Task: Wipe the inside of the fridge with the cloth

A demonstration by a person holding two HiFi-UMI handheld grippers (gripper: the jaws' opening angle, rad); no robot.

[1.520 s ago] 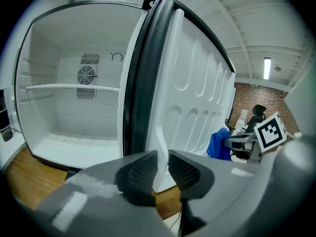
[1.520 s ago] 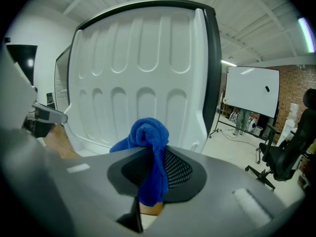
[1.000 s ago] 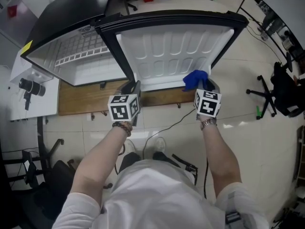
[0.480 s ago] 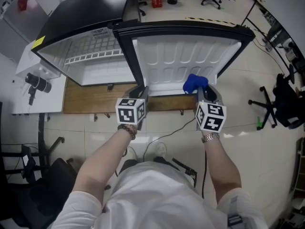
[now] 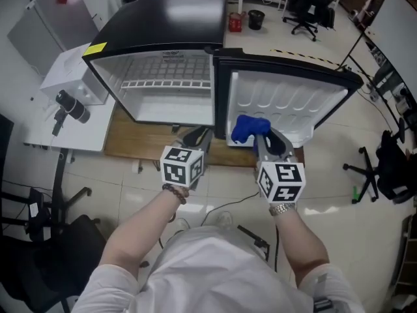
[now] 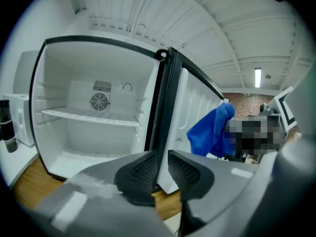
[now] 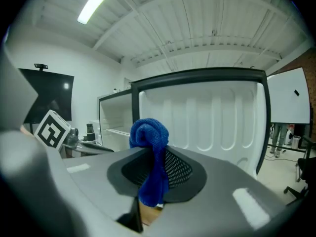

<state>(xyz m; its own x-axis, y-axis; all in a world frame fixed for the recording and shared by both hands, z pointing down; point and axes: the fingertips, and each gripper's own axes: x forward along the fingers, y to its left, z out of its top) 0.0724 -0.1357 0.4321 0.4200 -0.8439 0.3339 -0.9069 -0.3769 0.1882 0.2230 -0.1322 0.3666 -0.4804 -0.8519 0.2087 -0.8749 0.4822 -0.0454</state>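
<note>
The small black fridge (image 5: 163, 18) stands open, its white inside (image 5: 171, 87) and wire shelf (image 6: 89, 117) bare. Its door (image 5: 287, 96) swings out to the right. My right gripper (image 5: 258, 135) is shut on a blue cloth (image 5: 249, 128), which bunches above the jaws and hangs between them (image 7: 149, 135), just in front of the door's inner liner (image 7: 207, 117). My left gripper (image 5: 197, 137) hovers before the hinge edge of the door. Its jaws (image 6: 163, 154) are open by a narrow gap with nothing between them. The cloth (image 6: 210, 132) shows to its right.
The fridge rests on a wooden board (image 5: 140, 145) on a tiled floor. A white box with a black camera (image 5: 68, 103) stands at the left. Office chairs (image 5: 306, 5), a red bin (image 5: 235, 23) and a black bin (image 5: 256, 19) lie behind. A cable (image 5: 228, 207) runs underfoot.
Both grippers have shifted left along the open door toward the fridge compartment, the cloth still held in the right one. The head view has swung with them.
</note>
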